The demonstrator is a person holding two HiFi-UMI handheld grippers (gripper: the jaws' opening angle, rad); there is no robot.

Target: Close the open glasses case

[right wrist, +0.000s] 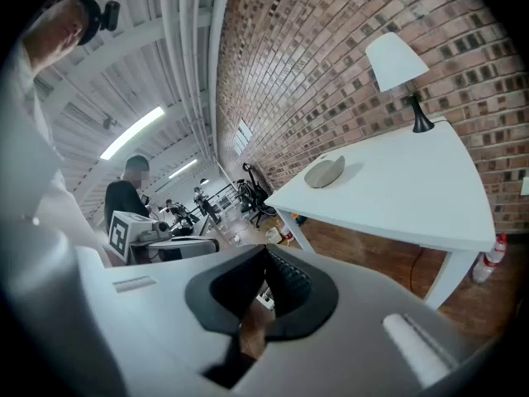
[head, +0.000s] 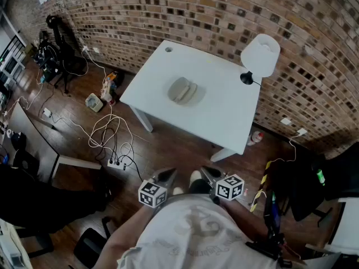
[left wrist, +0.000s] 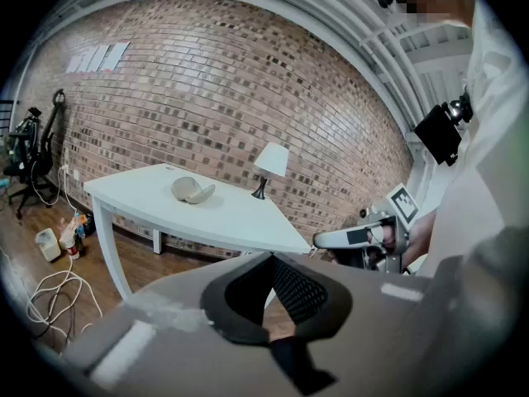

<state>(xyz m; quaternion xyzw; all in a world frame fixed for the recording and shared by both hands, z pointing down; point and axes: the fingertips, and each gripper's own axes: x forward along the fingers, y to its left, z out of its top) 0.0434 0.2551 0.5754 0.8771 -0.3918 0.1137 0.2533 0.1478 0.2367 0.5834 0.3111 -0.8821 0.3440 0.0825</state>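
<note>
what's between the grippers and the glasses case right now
Nothing visible. The case lies open on the table, bare top around it; the lamp stands aside at the right corner. The left gripper and right gripper are near the person's body, only floor before the table.

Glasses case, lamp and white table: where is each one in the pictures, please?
glasses case (head: 186, 91), head view, on the middle of its grey shell.
lamp (head: 261, 55), head view, on its white shade.
white table (head: 224, 114), head view, on a bare part of its top.
</note>
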